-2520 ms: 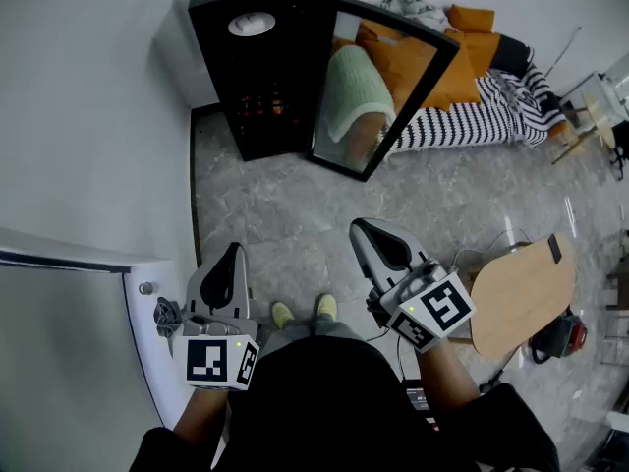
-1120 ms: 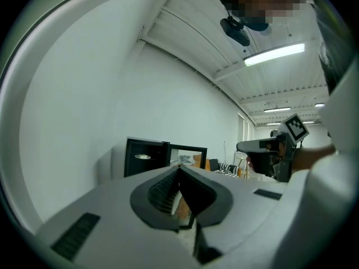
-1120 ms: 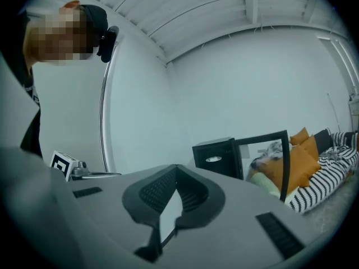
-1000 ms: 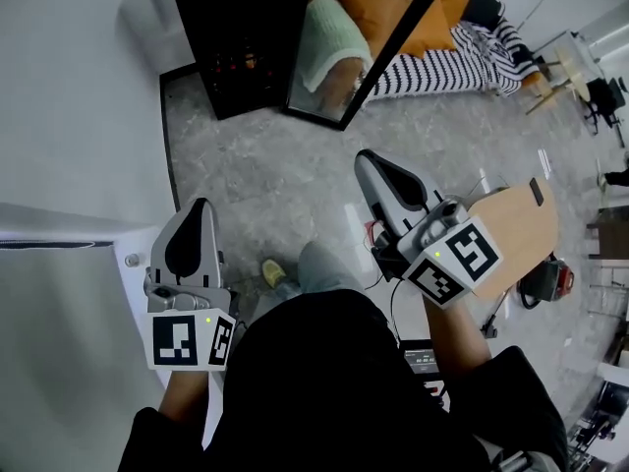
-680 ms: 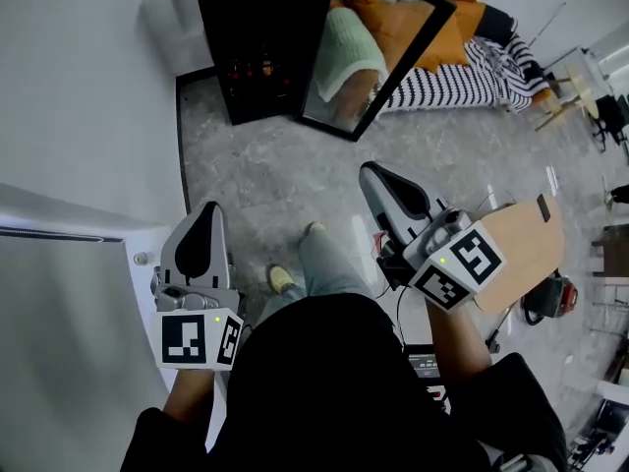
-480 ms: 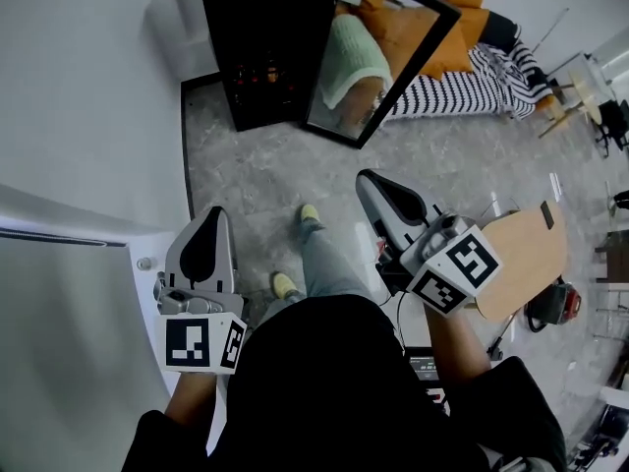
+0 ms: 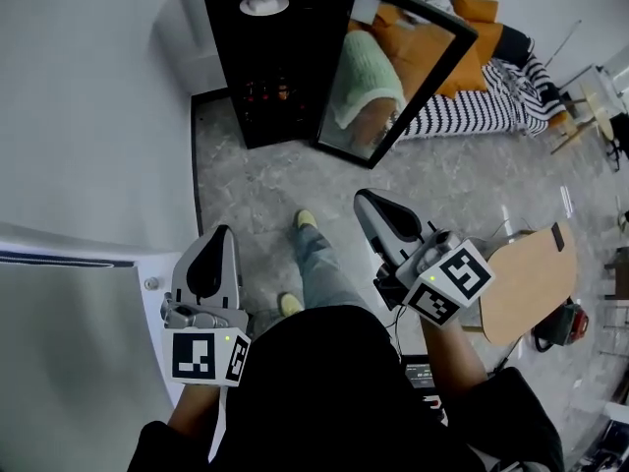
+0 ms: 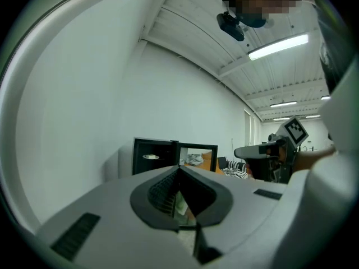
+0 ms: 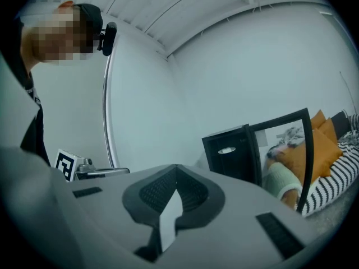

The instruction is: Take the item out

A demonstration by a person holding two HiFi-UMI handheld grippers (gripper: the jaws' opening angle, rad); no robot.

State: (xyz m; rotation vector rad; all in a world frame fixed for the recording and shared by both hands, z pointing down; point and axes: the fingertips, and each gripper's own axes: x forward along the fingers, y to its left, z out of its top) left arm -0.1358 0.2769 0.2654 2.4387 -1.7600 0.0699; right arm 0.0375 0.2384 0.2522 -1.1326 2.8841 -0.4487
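Left gripper [image 7: 220, 234], lower left, and right gripper [image 7: 363, 199], centre: jaws of both closed together, holding nothing. Small orange items [image 7: 265, 92], dimly seen, sit inside the black cabinet [image 7: 231, 59] at upper centre, its glass door [image 7: 393, 77] open.

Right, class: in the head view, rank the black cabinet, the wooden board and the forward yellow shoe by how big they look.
1. black cabinet
2. wooden board
3. forward yellow shoe
The cabinet is farthest off, yet still looks largest.
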